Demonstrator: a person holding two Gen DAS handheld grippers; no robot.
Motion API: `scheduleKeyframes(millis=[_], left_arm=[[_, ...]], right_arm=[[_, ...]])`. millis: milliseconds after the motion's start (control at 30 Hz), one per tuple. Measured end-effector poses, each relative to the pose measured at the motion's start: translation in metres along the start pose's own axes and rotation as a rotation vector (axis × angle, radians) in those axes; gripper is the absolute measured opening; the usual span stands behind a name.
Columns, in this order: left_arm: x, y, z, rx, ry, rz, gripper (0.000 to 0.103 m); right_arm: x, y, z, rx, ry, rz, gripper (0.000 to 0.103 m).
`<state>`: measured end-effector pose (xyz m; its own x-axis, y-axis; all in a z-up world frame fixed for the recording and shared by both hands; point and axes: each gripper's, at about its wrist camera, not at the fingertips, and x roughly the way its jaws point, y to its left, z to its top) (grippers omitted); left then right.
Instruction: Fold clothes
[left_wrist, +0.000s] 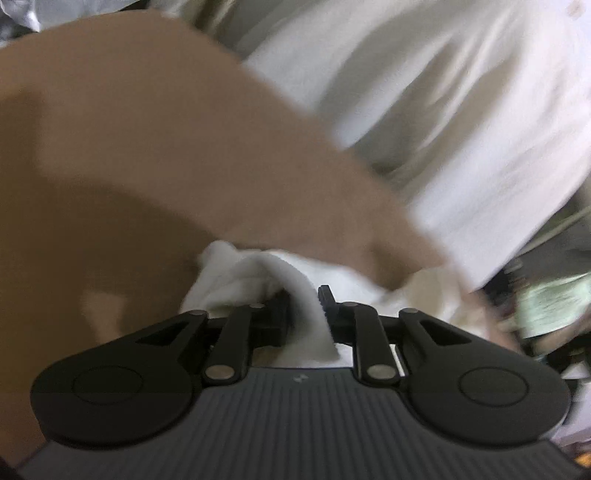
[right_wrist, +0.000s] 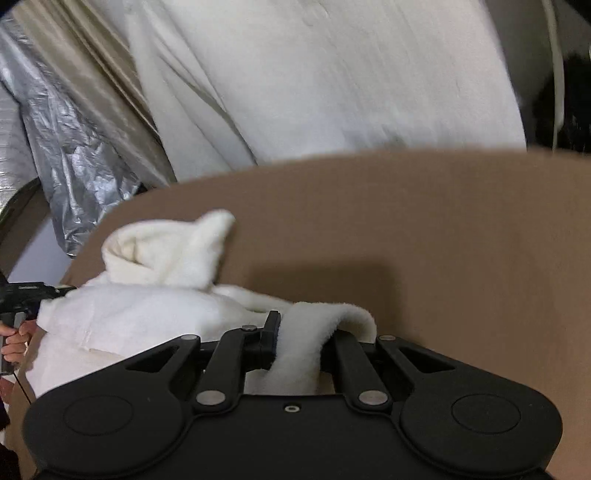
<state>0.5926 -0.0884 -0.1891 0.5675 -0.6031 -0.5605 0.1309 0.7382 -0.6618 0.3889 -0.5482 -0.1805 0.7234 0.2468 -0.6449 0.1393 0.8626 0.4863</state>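
The right tool pinches a fold of the white fleece garment between its black fingers; the rest of it lies bunched on the brown tabletop. The left tool is clamped on another edge of that garment — blurred here. A hand shows at far left.

Left wrist view motion-blurred: pale cloth backdrop smeared, greenish item at right edge unreadable. White fleece garment hides right hand-held gripper fingertips. Person's hand cut off by left edge.
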Motion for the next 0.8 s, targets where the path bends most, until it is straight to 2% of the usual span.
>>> scheduleKeyframes(millis=[100,133,200,233,267,300,333,433,500,633,733,800], left_arm=[[-0.017,0.004,-0.01,0.054,-0.034,-0.046,0.023],[-0.024,0.003,-0.014,0.076,-0.039,-0.047,0.026],[-0.044,0.001,-0.017,0.115,-0.072,-0.049,0.046],[-0.057,0.001,-0.017,0.129,-0.1,-0.049,0.057],[-0.072,0.002,-0.017,0.136,-0.138,-0.061,0.06],[-0.088,0.004,-0.017,0.14,-0.182,-0.082,0.06],[-0.098,0.005,-0.017,0.137,-0.2,-0.111,0.062],[-0.114,0.005,-0.017,0.127,-0.187,-0.194,0.065],[-0.11,-0.002,-0.023,0.154,-0.138,-0.184,0.065],[-0.096,-0.025,-0.049,0.193,-0.044,-0.126,0.065],[-0.097,-0.067,-0.081,0.364,-0.053,-0.112,0.065],[-0.098,-0.095,-0.103,0.496,-0.019,-0.162,0.065]], right_arm=[[-0.001,-0.013,-0.002,0.072,0.023,0.049,0.014],[-0.006,-0.016,-0.002,0.079,0.022,0.057,0.021],[-0.018,-0.018,-0.003,0.06,0.013,0.029,0.03],[-0.023,-0.019,-0.004,0.051,0.008,0.016,0.031],[-0.029,-0.02,-0.004,0.042,0.004,0.002,0.035],[-0.035,-0.021,-0.005,0.033,-0.001,-0.012,0.05],[-0.04,-0.022,-0.005,0.024,-0.005,-0.026,0.061],[-0.058,-0.024,-0.014,0.01,-0.035,-0.025,0.061],[-0.069,-0.017,-0.024,-0.023,-0.057,-0.001,0.061],[-0.091,0.028,-0.048,-0.21,-0.151,-0.139,0.061],[-0.098,0.057,-0.065,-0.225,-0.186,-0.083,0.06],[-0.094,0.078,-0.071,-0.249,-0.152,-0.046,0.06]])
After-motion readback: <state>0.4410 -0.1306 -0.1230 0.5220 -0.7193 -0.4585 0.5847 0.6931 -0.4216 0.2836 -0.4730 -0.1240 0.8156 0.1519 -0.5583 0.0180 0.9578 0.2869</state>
